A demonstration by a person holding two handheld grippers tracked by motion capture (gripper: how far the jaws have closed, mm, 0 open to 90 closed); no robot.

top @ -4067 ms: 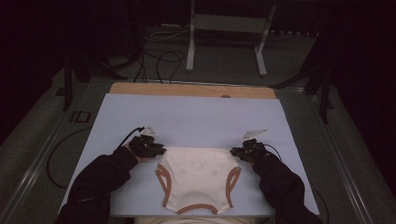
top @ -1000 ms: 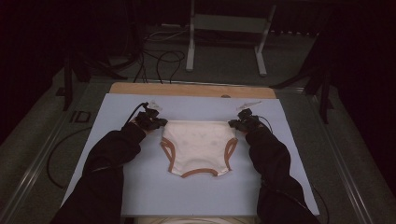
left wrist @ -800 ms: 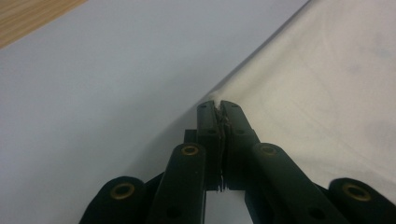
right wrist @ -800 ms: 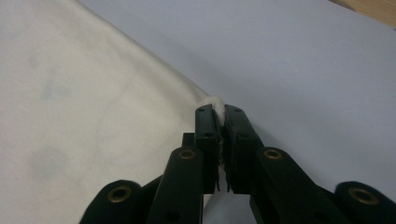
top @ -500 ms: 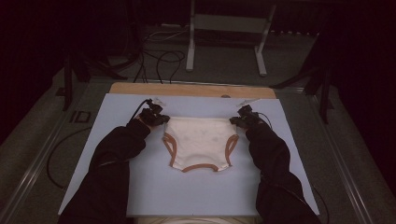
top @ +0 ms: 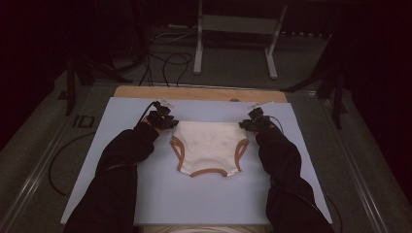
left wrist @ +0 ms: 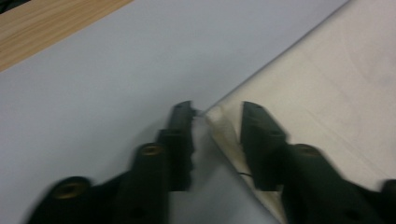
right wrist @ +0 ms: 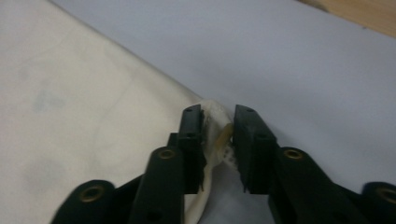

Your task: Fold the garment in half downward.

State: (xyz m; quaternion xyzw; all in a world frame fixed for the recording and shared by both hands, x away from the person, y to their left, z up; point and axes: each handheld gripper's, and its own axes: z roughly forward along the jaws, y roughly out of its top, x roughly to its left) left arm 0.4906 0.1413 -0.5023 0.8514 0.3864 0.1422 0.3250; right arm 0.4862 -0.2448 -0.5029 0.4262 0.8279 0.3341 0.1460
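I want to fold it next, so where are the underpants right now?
High view: underpants lie flat mid-mat, waist corners between the left gripper and right gripper.

Cream underpants [top: 209, 145] with orange-brown trim lie on a pale blue mat [top: 194, 199] over light wood.

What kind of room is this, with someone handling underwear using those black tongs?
Probably a lab or recording studio, not a home. A pale garment lies on a blue mat over a workbench, cables trail across the floor, and a metal stand rises behind in a dark room.
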